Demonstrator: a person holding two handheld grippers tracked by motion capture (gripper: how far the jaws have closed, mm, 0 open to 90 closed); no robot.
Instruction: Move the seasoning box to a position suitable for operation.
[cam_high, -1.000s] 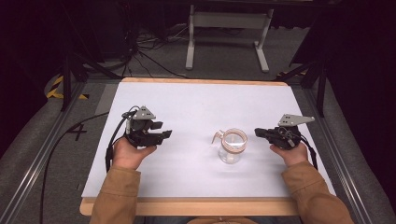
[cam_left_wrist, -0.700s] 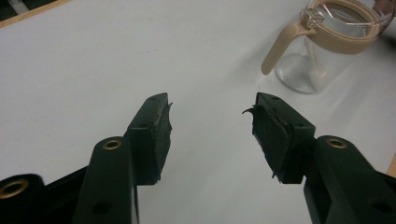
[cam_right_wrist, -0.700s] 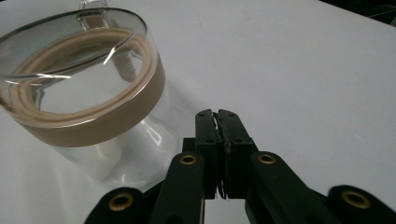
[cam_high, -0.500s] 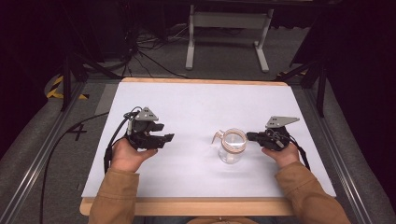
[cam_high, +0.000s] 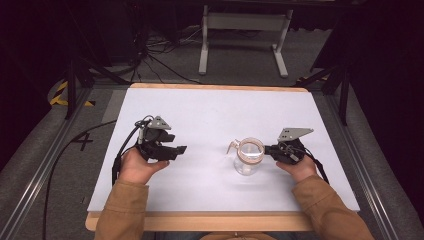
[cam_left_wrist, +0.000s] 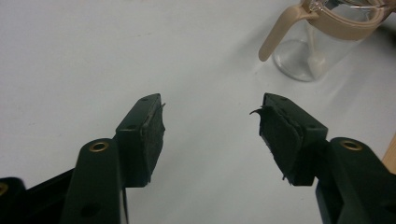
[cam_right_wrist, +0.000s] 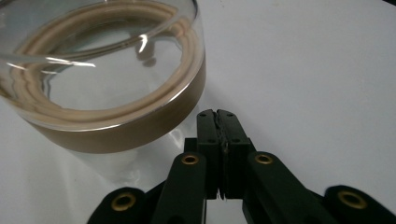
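Observation:
A clear glass jar (cam_high: 248, 159) with a tan lid band and a tan clip handle stands upright on the white table (cam_high: 210, 115), right of centre. It appears far off in the left gripper view (cam_left_wrist: 327, 32) and close up in the right gripper view (cam_right_wrist: 107, 79). My right gripper (cam_high: 269, 150) is shut with nothing between its jaws; its tips (cam_right_wrist: 217, 116) sit right beside the jar's lid band, whether touching I cannot tell. My left gripper (cam_high: 181, 149) rests at the table's left, well apart from the jar. Its jaws (cam_left_wrist: 210, 126) have just been opening and stand open and empty.
A wooden edge (cam_high: 200, 221) runs along the table's near side. Metal rails (cam_high: 30, 185) flank the table. Cables (cam_high: 150, 55) and a stand's grey legs (cam_high: 240, 30) lie on the floor beyond the far edge.
My right gripper has moved left, up to the jar's rim. The left gripper has stayed in place with its jaws spread wider. The jar has not moved.

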